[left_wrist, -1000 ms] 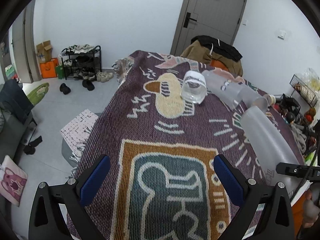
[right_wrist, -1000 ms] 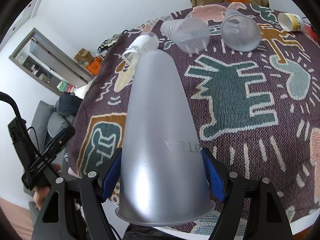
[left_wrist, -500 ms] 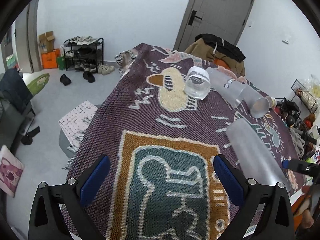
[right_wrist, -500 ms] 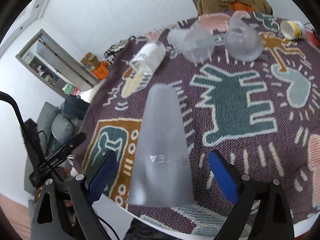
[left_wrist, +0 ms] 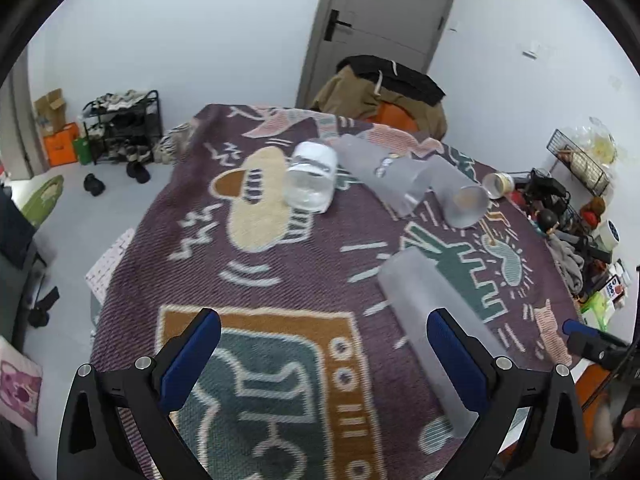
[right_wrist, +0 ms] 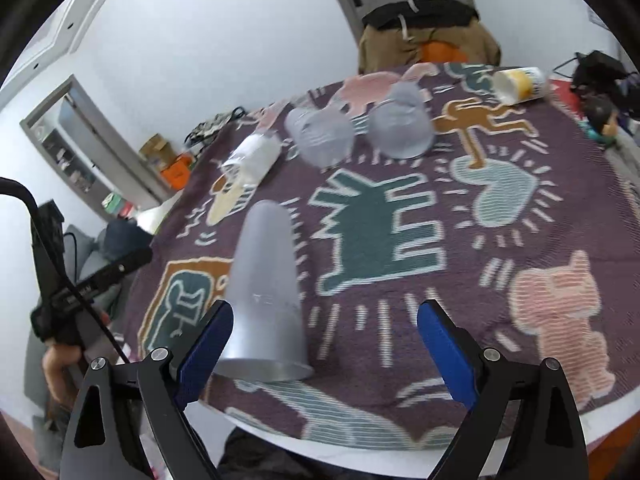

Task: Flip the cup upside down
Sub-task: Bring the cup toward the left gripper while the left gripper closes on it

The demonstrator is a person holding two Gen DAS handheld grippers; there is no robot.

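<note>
Room: white-walled, grey door [left_wrist: 384, 12] behind, a patterned blanket [right_wrist: 384, 216] spread over the round tabletop.
Cup: tall frosted cup [right_wrist: 266, 292] stands mouth-down near the tabletop's near edge, wide rim flat on the blanket, narrow base up; the flip looks finished.
Right hand-held gripper [right_wrist: 324, 344]: jaws spread wide, the cup just beside its left finger, apparently let go and free-standing.
Left hand-held gripper [left_wrist: 324, 356]: jaws wide, holding nothing, above the blanket beside the cup [left_wrist: 432, 332]; probably only waiting.
Other cups: clear cup [left_wrist: 310, 184] and two frosted cups [right_wrist: 360, 130] lie on their sides toward the far edge, well apart.
</note>
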